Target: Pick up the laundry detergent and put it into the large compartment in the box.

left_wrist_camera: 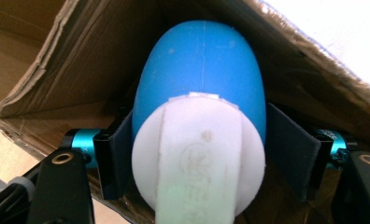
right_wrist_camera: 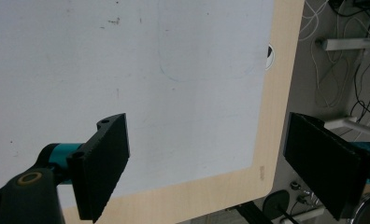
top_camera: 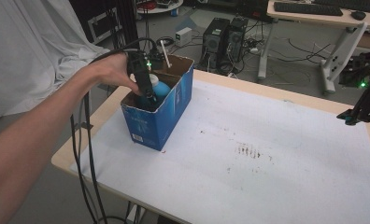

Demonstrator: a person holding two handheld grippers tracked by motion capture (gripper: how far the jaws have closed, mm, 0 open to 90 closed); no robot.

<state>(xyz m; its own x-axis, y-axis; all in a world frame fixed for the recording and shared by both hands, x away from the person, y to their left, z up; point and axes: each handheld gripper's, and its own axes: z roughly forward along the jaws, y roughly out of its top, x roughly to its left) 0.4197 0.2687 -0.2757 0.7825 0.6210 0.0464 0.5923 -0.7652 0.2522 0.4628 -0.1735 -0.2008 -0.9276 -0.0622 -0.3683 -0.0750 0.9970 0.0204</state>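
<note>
At the upper left of the high view, a blue cardboard box (top_camera: 162,112) (raw brown inside) holds a smooth blue egg-shaped bottle (left_wrist_camera: 204,74) with a white cap. The left hand-held gripper (left_wrist_camera: 198,158) clamps that bottle inside the box. The right hand-held gripper (right_wrist_camera: 206,168) gapes wide above the desk (right_wrist_camera: 183,70) at far right.

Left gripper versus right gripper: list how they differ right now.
The left gripper reaches down inside the blue cardboard box; the right gripper hangs over the table's right edge. The left jaws flank a blue bottle with a white cap; the right jaws stand wide apart with nothing between. Both have black jaws and teal fittings.
</note>
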